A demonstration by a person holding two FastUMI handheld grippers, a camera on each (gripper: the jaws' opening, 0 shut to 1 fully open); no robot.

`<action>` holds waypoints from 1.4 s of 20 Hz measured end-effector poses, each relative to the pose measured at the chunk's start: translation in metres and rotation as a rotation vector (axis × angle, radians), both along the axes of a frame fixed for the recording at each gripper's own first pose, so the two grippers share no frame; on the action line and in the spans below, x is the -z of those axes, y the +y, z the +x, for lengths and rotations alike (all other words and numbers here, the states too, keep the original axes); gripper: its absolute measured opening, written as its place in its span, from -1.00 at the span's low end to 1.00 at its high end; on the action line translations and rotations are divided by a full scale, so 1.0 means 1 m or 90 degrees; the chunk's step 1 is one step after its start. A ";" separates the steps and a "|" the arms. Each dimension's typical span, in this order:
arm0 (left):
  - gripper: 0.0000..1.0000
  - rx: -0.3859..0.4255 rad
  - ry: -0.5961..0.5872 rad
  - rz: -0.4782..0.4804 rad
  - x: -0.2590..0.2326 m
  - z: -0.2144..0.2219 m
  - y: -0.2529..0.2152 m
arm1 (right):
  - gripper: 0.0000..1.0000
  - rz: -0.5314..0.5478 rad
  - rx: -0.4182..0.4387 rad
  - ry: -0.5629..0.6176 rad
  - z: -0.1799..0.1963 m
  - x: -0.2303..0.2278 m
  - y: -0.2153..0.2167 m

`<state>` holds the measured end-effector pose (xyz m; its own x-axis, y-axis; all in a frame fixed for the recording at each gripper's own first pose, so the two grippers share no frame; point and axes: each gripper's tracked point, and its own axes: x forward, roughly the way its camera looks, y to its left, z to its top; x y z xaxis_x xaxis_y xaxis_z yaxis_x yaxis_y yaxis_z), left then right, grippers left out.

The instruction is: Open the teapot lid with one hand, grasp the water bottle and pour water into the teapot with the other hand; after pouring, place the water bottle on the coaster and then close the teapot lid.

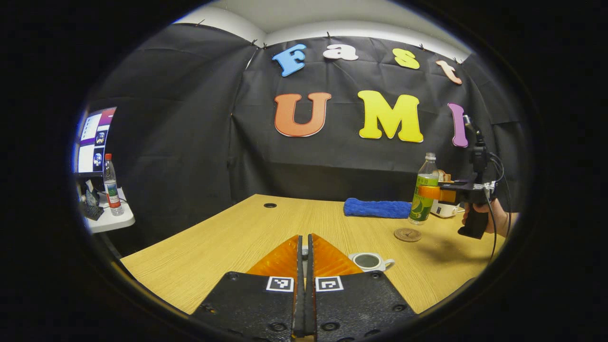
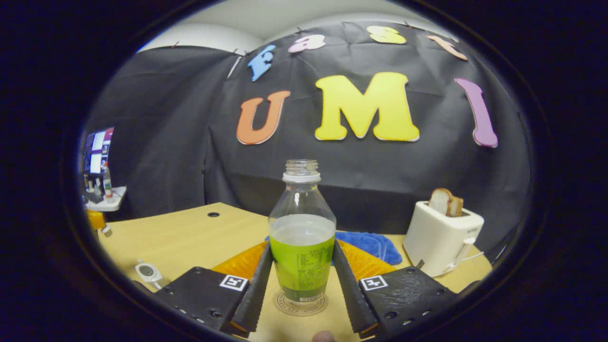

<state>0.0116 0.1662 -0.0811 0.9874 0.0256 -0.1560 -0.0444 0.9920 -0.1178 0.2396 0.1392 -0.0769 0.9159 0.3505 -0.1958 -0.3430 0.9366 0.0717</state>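
Observation:
The small white teapot (image 1: 370, 261) stands uncovered on the wooden table (image 1: 228, 237), just right of my left gripper (image 1: 305, 237). That gripper is shut, with a sliver of the teapot lid (image 2: 106, 231) pinched between its fingers. The capless water bottle (image 2: 302, 247), green-labelled and roughly half full, stands upright between the fingers of my right gripper (image 2: 302, 244), which press on its sides. The round coaster (image 2: 301, 304) lies directly under the bottle's base. In the left gripper view the bottle (image 1: 424, 190) hangs beyond the coaster (image 1: 407, 234); whether they touch I cannot tell.
A white toaster (image 2: 441, 240) holding bread slices stands at the right rear. A blue towel (image 1: 377, 208) lies along the back edge. A cable hole (image 1: 270, 205) marks the tabletop. Off the left side, a shelf (image 1: 111, 221) carries another bottle (image 1: 110, 183) below a monitor (image 1: 95, 137).

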 end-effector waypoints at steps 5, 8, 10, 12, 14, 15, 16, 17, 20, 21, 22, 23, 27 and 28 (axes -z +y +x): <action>-0.94 0.003 -0.003 0.008 0.000 0.001 -0.001 | 0.42 0.008 0.018 0.040 0.013 0.036 0.000; -0.94 0.003 0.002 0.008 0.002 0.000 -0.001 | 0.42 -0.005 0.020 0.034 0.014 0.037 0.001; -0.94 0.004 0.003 0.009 0.004 0.001 -0.002 | 0.46 -0.013 0.023 0.032 0.013 0.039 0.002; -0.94 0.004 0.004 0.009 0.004 0.004 -0.006 | 0.51 -0.012 0.015 0.035 0.008 0.042 0.005; -0.94 0.007 0.002 0.009 0.003 0.006 -0.014 | 0.86 -0.017 0.008 0.031 0.003 0.040 0.007; -0.94 0.011 -0.001 0.008 0.001 0.007 -0.020 | 0.94 -0.024 0.007 0.031 0.000 0.038 0.006; -0.94 0.015 -0.009 0.007 -0.002 0.009 -0.027 | 0.96 -0.030 0.005 0.030 -0.007 0.034 0.001; -0.94 0.021 -0.014 0.006 -0.003 0.012 -0.035 | 0.95 -0.023 0.006 0.024 -0.016 0.026 -0.006; -0.94 0.041 -0.027 0.014 -0.006 0.024 -0.061 | 0.91 -0.002 0.034 -0.011 -0.051 -0.003 -0.049; -0.94 0.046 -0.028 0.016 -0.005 0.030 -0.068 | 0.91 -0.013 0.050 -0.022 -0.063 -0.008 -0.066; -0.94 0.050 -0.026 0.016 -0.003 0.034 -0.074 | 0.93 -0.028 0.062 -0.034 -0.076 -0.012 -0.081; -0.94 0.056 -0.020 0.019 0.000 0.040 -0.081 | 0.91 -0.043 0.083 -0.050 -0.092 -0.016 -0.101; -0.94 0.070 0.002 0.031 0.015 0.056 -0.096 | 0.91 -0.035 0.123 -0.061 -0.131 -0.018 -0.136; -0.94 0.070 0.009 0.031 0.021 0.057 -0.098 | 0.91 -0.028 0.132 -0.054 -0.137 -0.015 -0.144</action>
<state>0.0689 0.0679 -0.1019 0.9824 -0.0749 -0.1714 0.0637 0.9955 -0.0703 0.1024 -0.0049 -0.0619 0.9813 0.1455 -0.1259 -0.1455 0.9893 0.0088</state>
